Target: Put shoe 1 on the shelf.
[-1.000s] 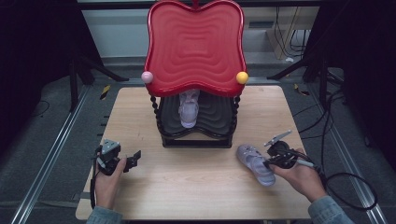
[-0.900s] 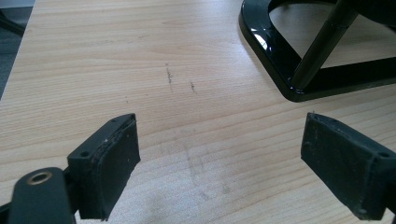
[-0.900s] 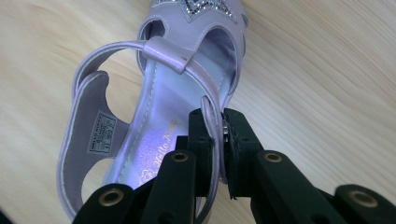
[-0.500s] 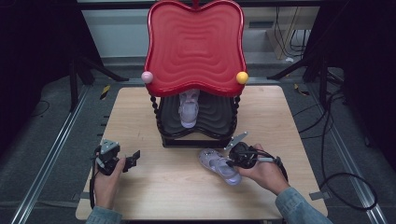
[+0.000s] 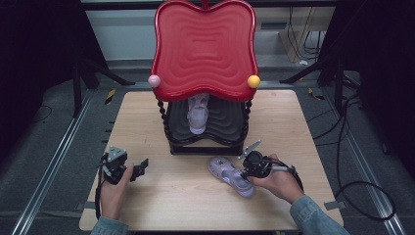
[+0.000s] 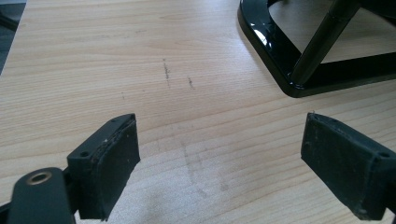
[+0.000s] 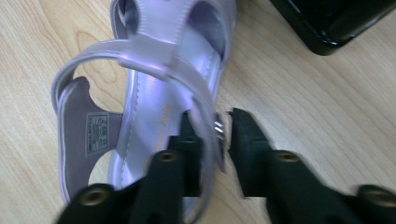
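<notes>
A lilac sandal lies on the wooden table just in front of the black rack base, toe pointing toward the rack. My right gripper is shut on the sandal's side strap; in the right gripper view the jaws pinch the strap by the buckle of the sandal, with the gripper over its heel end. A second lilac sandal stands on the rack's black shelf under the red wavy top. My left gripper rests at the front left, open and holding nothing.
The rack's base corner and a twisted post lie ahead and right of the left gripper. Pink and yellow balls stick out at the red top's sides. Cables and stands surround the table.
My right gripper has carried the sandal from the right side of the table leftward to the front of the rack. The left gripper has stayed where it was.
</notes>
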